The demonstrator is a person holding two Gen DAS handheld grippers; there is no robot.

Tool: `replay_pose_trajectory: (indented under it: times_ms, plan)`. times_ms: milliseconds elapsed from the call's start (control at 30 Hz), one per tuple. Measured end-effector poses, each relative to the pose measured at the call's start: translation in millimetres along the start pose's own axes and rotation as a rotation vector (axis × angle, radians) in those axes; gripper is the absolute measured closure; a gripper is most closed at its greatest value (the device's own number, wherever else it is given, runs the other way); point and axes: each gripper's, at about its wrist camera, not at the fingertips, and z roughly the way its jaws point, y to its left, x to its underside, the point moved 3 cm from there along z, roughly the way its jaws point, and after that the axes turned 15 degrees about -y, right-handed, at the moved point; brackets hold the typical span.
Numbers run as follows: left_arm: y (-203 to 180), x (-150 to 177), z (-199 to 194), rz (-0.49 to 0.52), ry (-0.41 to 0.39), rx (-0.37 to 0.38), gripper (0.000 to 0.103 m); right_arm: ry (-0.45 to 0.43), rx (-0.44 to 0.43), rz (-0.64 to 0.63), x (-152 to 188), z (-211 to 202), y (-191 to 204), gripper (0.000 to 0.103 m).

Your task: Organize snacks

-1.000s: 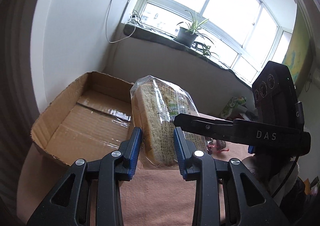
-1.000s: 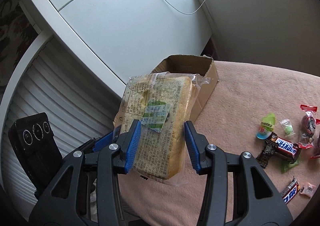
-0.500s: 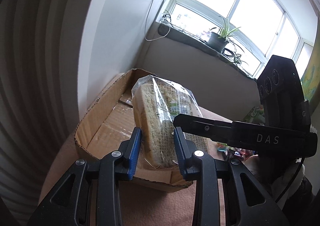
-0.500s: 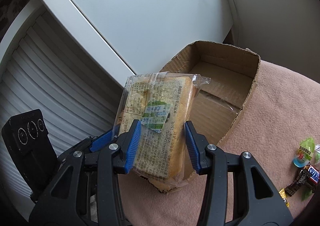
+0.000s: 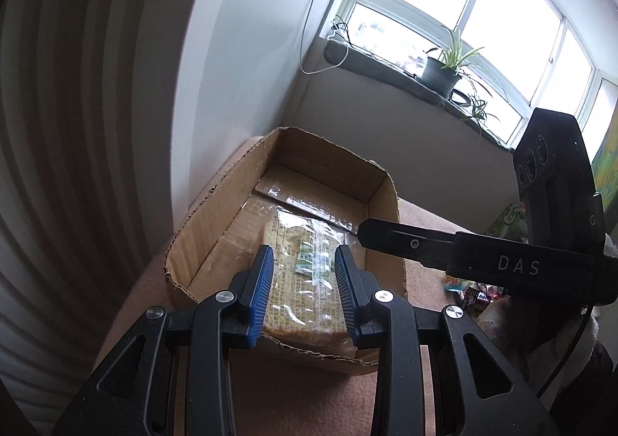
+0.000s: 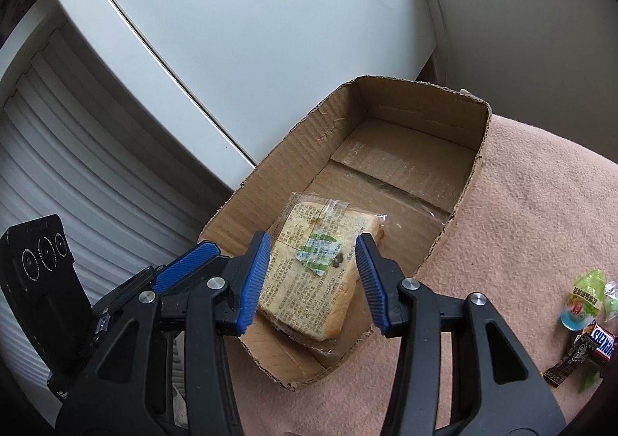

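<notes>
Covering the whole table is a soft pink cloth [image 6: 540, 204], and on it, close to a white wall [image 6: 270, 30], sits an open cardboard box [image 6: 469, 181] with ragged cut edges. Clear tape shines across the flaps on the box floor. Lying flat on that floor, at the end of the box nearest the cameras, is a bag of sliced bread [image 6: 320, 273] in clear plastic with small print and a green and white sticker on top. The bread touches the box floor and sits close to the near wall. The left gripper [image 5: 303, 281] hangs just above the bread, and from its own camera the two blue pads [image 5: 260, 281] seem to sit on each side of the bag. But the right camera shows that gripper up above the box rim, with nothing in it, so it is let go and loose. The right gripper [image 6: 313, 277] also hangs over the bread with its jaws apart. Its blue pads [image 6: 370, 281] have space on both sides of the bag and do not press on it, so it holds nothing. Both grippers point down into the box, side by side. Off to the right on the cloth lies a little pile of sweets [image 6: 583, 331], well apart from the box: a chocolate bar [image 6: 602, 339] in a brown wrapper and a small green packet [image 6: 587, 293]. Far back, a potted plant [image 5: 444, 68] stands on the window sill.
</notes>
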Motion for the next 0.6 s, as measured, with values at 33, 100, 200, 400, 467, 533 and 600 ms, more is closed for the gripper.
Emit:
replay_pose_trajectory:
  times_ms: [33, 100, 200, 400, 467, 533, 600]
  plan:
    - [0, -1, -1, 0.001, -0.003, 0.001, 0.072, -0.005, -0.003, 0.001, 0, -4, 0, 0.055]
    - [-3, -2, -4, 0.004, -0.008, 0.002, 0.072, -0.016, -0.004, -0.001, -3, -14, -1, 0.055]
    - [-8, -3, -10, 0.009, -0.018, 0.009, 0.072, -0.031, 0.001, -0.003, -4, -28, -9, 0.054]
    - [-28, -6, -16, 0.025, -0.033, 0.036, 0.071, -0.096, 0.036, -0.007, -5, -76, -28, 0.041]
    - [-38, -4, -18, 0.034, -0.035, 0.052, 0.071, -0.121, 0.051, -0.012, -5, -96, -36, 0.040]
    - [-48, -3, -20, 0.040, -0.036, 0.072, 0.071, -0.142, 0.065, -0.019, -4, -116, -45, 0.038]
    - [-59, -1, -21, 0.049, -0.034, 0.092, 0.071, -0.166, 0.089, -0.031, -1, -138, -53, 0.030]
